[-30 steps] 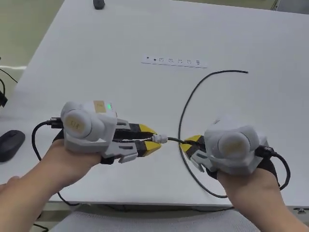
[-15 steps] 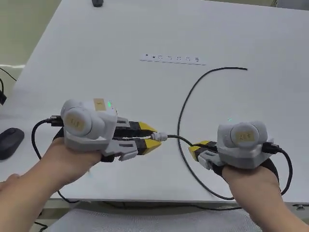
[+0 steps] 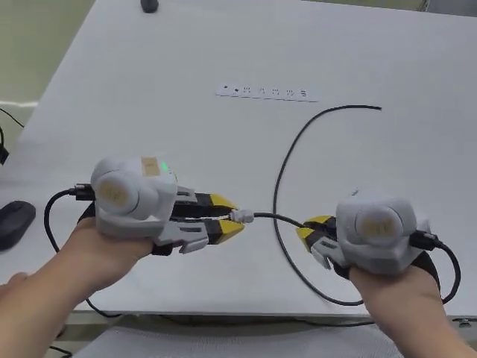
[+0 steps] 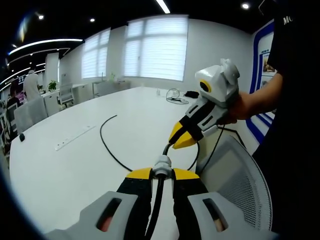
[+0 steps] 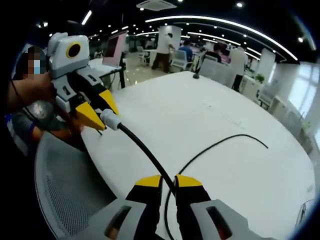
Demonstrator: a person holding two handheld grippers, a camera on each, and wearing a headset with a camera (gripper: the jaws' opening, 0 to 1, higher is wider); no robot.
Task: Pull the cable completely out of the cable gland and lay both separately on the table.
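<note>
Two grippers face each other above the near edge of the white table [image 3: 186, 60]. The left gripper [image 3: 232, 215] has its jaws closed narrow on the white cable gland [image 4: 162, 166], which sits at their yellow tips. The black cable [image 3: 279, 179] leaves the gland, spans the gap and passes between the jaws of the right gripper [image 3: 307, 227], which are clamped on it. Beyond them the cable loops across the table surface.
</note>
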